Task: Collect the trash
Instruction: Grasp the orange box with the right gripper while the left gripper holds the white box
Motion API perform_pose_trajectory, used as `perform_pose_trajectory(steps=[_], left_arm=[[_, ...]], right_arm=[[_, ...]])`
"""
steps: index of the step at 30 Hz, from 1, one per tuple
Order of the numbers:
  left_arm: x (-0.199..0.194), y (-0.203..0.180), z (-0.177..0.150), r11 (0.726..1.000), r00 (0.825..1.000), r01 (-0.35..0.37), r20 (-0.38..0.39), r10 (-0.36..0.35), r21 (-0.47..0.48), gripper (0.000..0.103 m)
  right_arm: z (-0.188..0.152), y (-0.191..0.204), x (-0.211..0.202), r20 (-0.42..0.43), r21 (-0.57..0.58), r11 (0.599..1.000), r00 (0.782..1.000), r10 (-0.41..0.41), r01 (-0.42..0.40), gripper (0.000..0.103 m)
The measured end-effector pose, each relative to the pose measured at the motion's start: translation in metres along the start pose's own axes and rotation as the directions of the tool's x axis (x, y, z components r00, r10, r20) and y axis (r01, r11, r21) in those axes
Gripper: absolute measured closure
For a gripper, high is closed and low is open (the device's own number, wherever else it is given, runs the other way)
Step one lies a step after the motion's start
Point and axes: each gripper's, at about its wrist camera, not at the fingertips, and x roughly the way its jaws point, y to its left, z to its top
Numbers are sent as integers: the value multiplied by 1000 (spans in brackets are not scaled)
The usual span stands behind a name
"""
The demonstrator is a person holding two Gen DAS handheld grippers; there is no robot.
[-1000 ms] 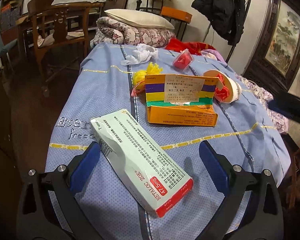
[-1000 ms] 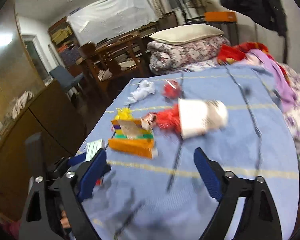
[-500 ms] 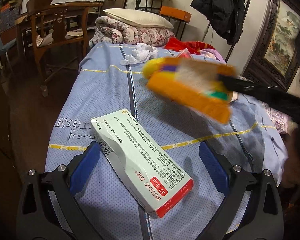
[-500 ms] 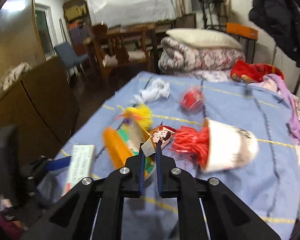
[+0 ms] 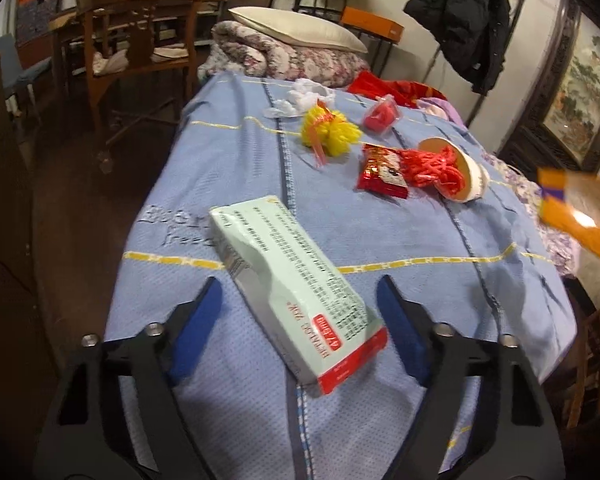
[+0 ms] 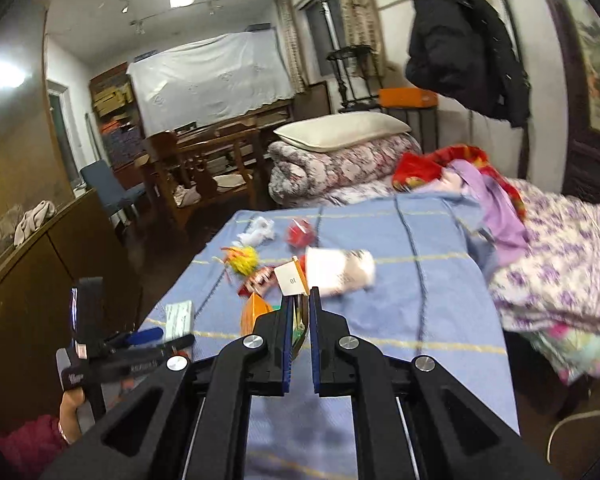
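A pale green medicine box (image 5: 296, 280) with a red end lies on the blue bed cover (image 5: 228, 160), between the blue pads of my left gripper (image 5: 299, 282). Its jaws are closing, with small gaps still showing on both sides of the box. My right gripper (image 6: 301, 298) is shut on an orange striped box (image 6: 256, 312) and holds it above the bed; the orange striped box (image 5: 580, 208) is a blur at the right edge of the left wrist view. Farther back lie a yellow mesh tuft (image 5: 330, 130), a red snack wrapper (image 5: 382, 172) and a tipped paper cup (image 5: 474, 178) stuffed with red mesh.
A white crumpled tissue (image 5: 304, 98) and a small red packet (image 5: 380, 114) lie near the far end. Beyond are a rolled quilt with a pillow (image 5: 296, 32) and a wooden chair (image 5: 132, 40). A dark cabinet (image 6: 52, 264) flanks the left side, floral bedding (image 6: 560, 264) the right.
My right gripper shut on the orange striped box and carried it up and off to the right, uncovering the red wrapper. The left jaws have narrowed around the medicine box.
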Motion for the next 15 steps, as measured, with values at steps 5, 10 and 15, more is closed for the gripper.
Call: perform_pose_trajectory(steps=[5, 10, 15], left_arm=[[-4, -11, 1, 1000, 999, 30, -12, -30, 8, 56], [-26, -38, 2, 995, 996, 89, -10, -89, 49, 74], [-28, -61, 0, 991, 998, 62, -16, -61, 118, 74]], right_arm=[[-18, -25, -4, -44, 78, 997, 999, 3, 1, 95], [-21, -35, -16, -12, 113, 994, 1000, 3, -1, 95], [-24, -43, -43, 35, 120, 993, 999, -13, 8, 95]])
